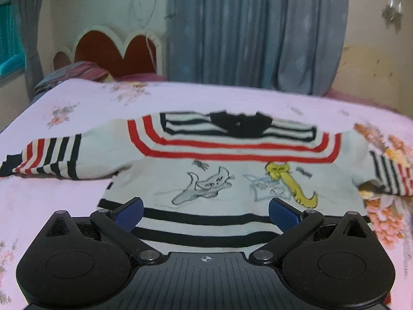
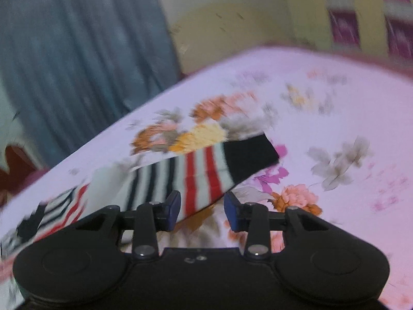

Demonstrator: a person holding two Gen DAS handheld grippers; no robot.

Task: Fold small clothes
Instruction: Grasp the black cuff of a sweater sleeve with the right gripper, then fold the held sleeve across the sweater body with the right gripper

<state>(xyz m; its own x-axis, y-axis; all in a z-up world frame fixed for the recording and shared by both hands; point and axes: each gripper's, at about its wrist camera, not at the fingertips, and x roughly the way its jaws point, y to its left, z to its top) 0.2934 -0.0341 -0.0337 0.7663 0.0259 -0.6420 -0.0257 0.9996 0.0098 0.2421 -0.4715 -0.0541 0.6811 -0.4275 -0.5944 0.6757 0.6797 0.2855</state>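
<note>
Bedsheet, pink and floral, carries the sweater, spread flat. Left gripper hovers over the sweater's hem, jaws wide apart. Right gripper, jaws part-open and empty, sits at the sweater's striped sleeve.

The left tool is matte black, with two rounded lobes flanking a ribbed central plate. Each lobe carries a shallow circular recess and a small triangular cut-out near its far corner. Straight black link arms run from silver round-headed pivot screws toward dark blue pads at the fingertips. A small white crosshair mark sits on the near centre of the plate.

The right tool has the same build: black lobes with circular recesses, triangular openings, silver pivot screws, and blue pads. Its central plate shows small silvery fittings near the middle.
</note>
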